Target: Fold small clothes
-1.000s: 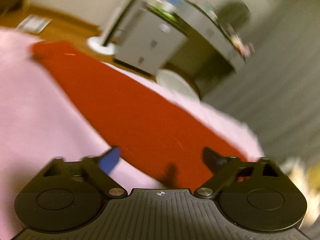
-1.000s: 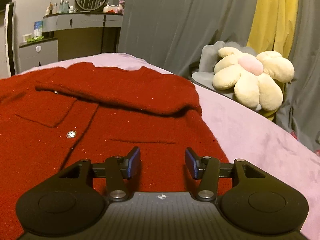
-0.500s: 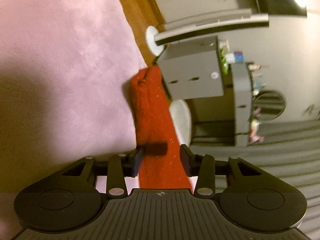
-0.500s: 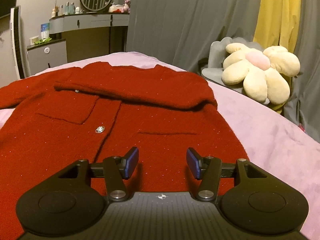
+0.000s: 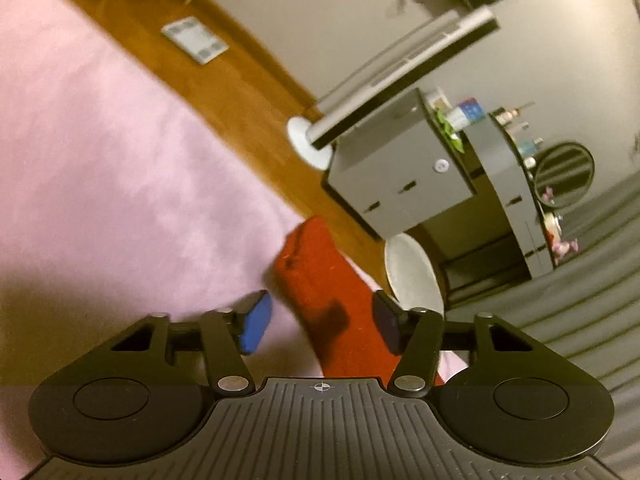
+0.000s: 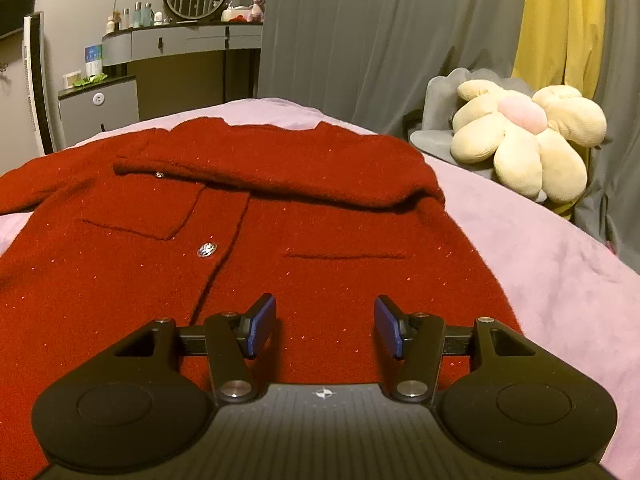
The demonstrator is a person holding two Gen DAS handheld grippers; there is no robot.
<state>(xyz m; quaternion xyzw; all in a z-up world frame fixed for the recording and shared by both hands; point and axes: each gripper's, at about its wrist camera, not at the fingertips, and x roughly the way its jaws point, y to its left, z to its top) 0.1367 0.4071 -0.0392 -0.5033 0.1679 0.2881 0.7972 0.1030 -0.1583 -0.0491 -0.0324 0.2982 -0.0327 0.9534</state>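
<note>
Pink bedding covers the bed under both tools. Nearest in the right wrist view, the right gripper hovers over the lower hem of a red cardigan, its blue-padded fingers spread wide and empty. The cardigan lies flat, front up, with one sleeve folded across the chest and a silver button near the placket. Farther off sit a flower-shaped plush and a grey dresser. In the left wrist view, the left gripper has its fingers parted, straddling the other red sleeve without closing on it. A wooden floor lies beyond.
</note>
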